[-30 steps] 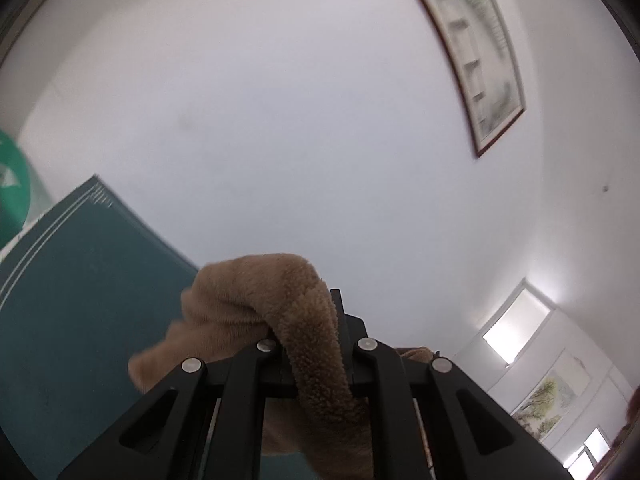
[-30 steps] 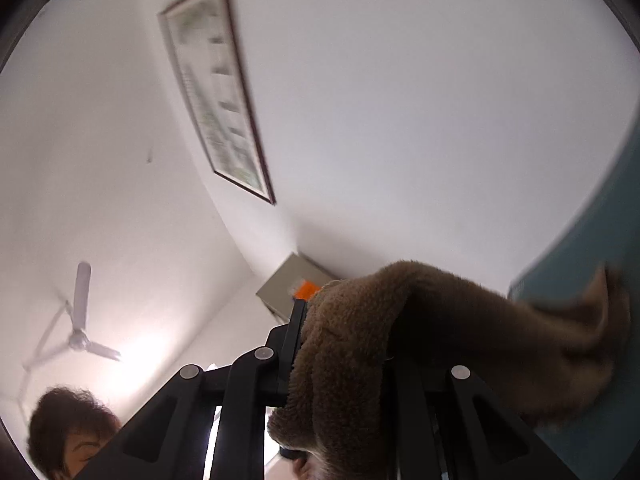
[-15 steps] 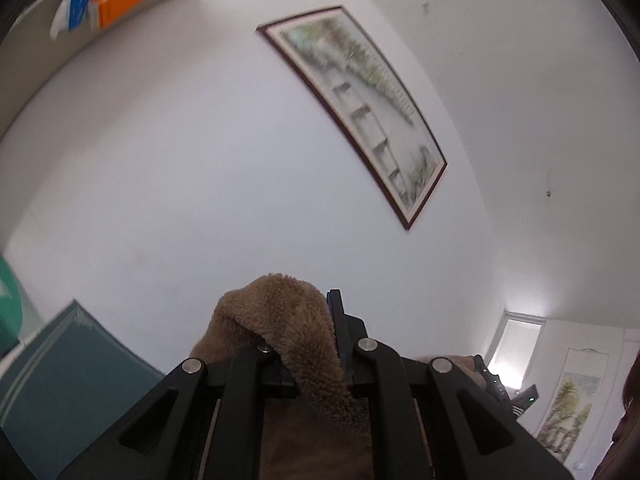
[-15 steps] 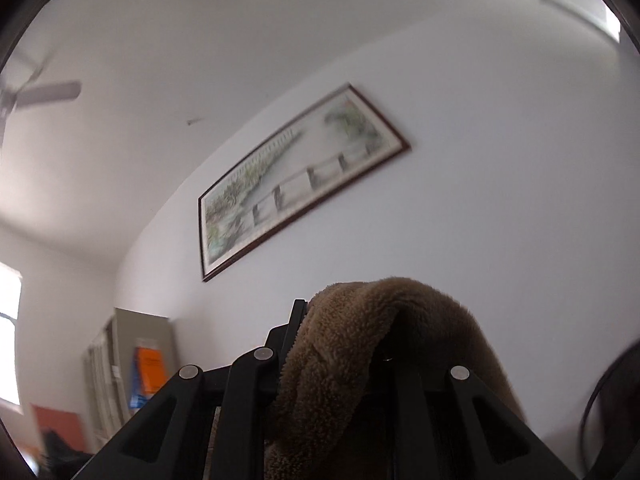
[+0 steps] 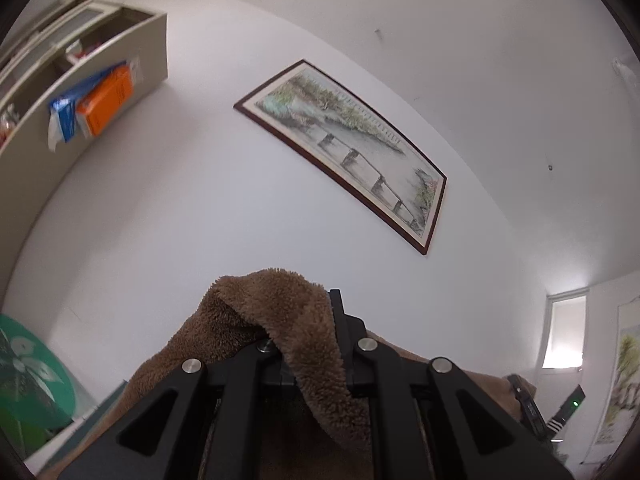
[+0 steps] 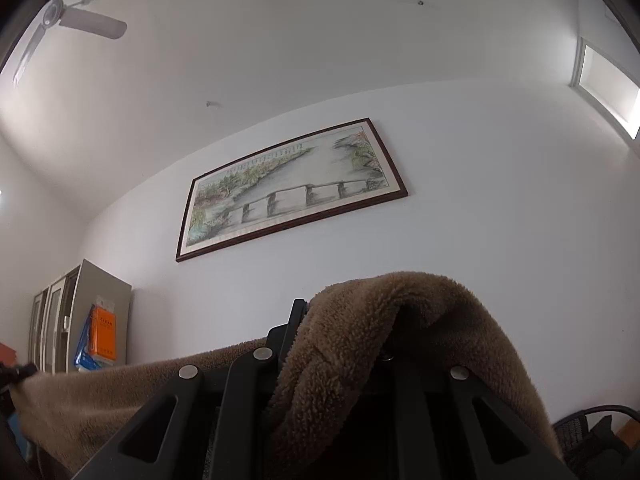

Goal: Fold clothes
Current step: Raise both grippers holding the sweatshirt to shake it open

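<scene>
A brown fleece garment [image 5: 280, 304] is pinched in my left gripper [image 5: 308, 344], which is shut on a fold of it and points up at the wall. The cloth drapes over the fingers and hides the tips. My right gripper [image 6: 340, 344] is shut on another fold of the same garment [image 6: 384, 312], also raised toward the wall. The fleece stretches taut to the left in the right wrist view, toward the other gripper [image 6: 16, 372]. The right gripper shows at the lower right of the left wrist view [image 5: 528, 404].
A framed landscape painting [image 6: 288, 192] hangs on the white wall. A grey cabinet [image 5: 80, 92] with an orange box stands at the left. A ceiling fan [image 6: 68, 20] is overhead. A teal table edge [image 5: 96, 408] and a green round object [image 5: 28, 376] show low left.
Both grippers have tilted up and lifted the garment; the teal table has dropped almost out of view, and the wall, painting and cabinet now fill both views. The cloth now hangs stretched between them.
</scene>
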`<state>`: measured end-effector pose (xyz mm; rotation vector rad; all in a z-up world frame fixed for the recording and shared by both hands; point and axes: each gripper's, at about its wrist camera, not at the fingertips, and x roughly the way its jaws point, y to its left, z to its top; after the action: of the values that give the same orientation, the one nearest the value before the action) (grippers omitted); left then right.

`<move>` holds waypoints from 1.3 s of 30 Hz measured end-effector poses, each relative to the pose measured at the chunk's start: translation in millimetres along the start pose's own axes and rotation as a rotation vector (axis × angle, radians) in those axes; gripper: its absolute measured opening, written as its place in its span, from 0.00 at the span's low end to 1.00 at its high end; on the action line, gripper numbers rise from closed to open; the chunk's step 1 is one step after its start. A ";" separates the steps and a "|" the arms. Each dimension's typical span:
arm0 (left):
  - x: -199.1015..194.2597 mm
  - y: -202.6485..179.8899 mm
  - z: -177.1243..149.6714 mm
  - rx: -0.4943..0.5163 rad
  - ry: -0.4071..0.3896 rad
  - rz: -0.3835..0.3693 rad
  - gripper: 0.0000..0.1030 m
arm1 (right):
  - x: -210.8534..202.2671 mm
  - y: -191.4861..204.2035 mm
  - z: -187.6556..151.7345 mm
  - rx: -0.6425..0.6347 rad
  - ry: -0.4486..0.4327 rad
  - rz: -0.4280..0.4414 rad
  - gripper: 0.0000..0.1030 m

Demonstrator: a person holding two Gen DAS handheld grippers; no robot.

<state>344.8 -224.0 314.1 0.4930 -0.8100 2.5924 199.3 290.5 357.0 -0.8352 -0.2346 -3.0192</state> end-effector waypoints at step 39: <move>244.1 193.1 -218.9 0.017 0.645 0.383 0.11 | 128.0 -95.5 -270.8 -0.026 0.765 -0.234 0.18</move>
<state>-0.6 -179.6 160.8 -0.5327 -0.6933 2.8234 -52.8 351.1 179.3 0.4046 -0.2883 -3.2745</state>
